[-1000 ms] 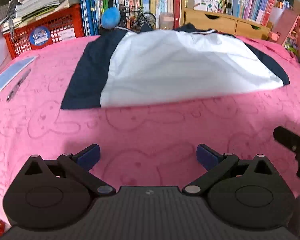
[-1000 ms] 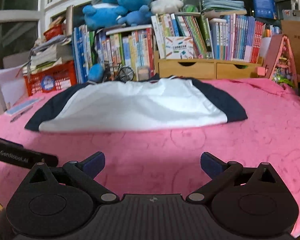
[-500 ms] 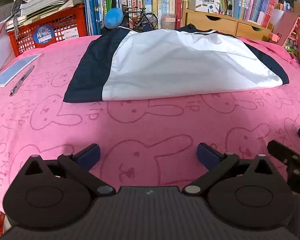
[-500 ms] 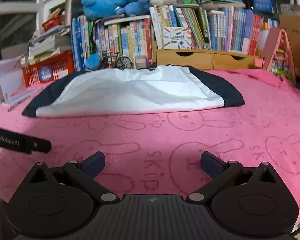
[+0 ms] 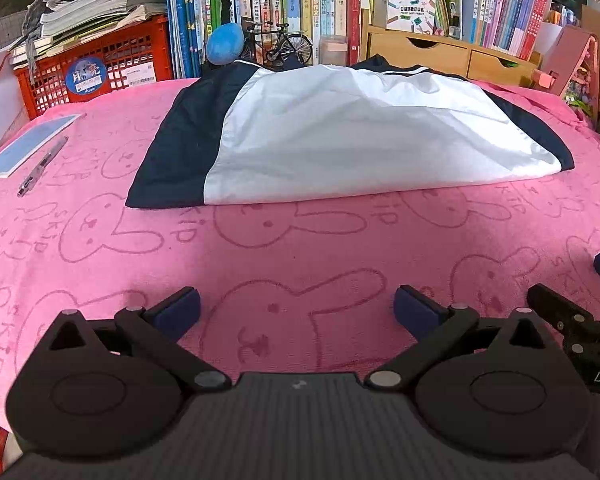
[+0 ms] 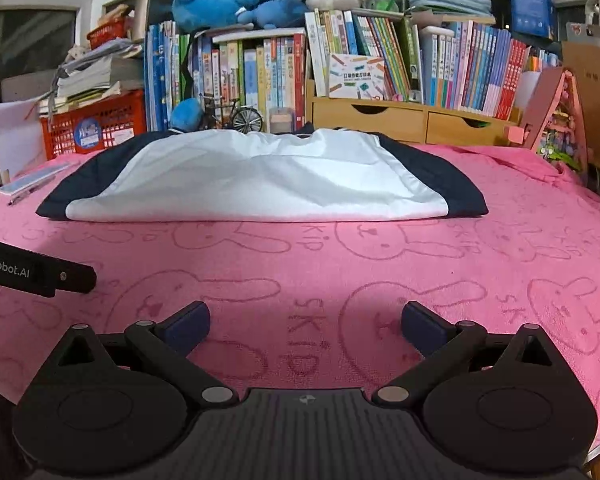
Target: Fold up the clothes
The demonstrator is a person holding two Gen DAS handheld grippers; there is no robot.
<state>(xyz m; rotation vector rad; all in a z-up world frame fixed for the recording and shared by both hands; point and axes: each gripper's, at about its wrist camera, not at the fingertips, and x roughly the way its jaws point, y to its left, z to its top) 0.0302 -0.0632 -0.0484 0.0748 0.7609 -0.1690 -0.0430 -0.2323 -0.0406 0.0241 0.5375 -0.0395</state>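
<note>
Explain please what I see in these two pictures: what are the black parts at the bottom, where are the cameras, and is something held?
No robot arm here: a person holds one hand tool in each hand, with a camera on each looking forward along its two fingers. The black parts are the left gripper and the right gripper. Both are open and hold nothing. On the pink towel lies a white and navy garment, waiting to be folded. To its left lie a pen and a blue notepad. Books stand behind.
</note>
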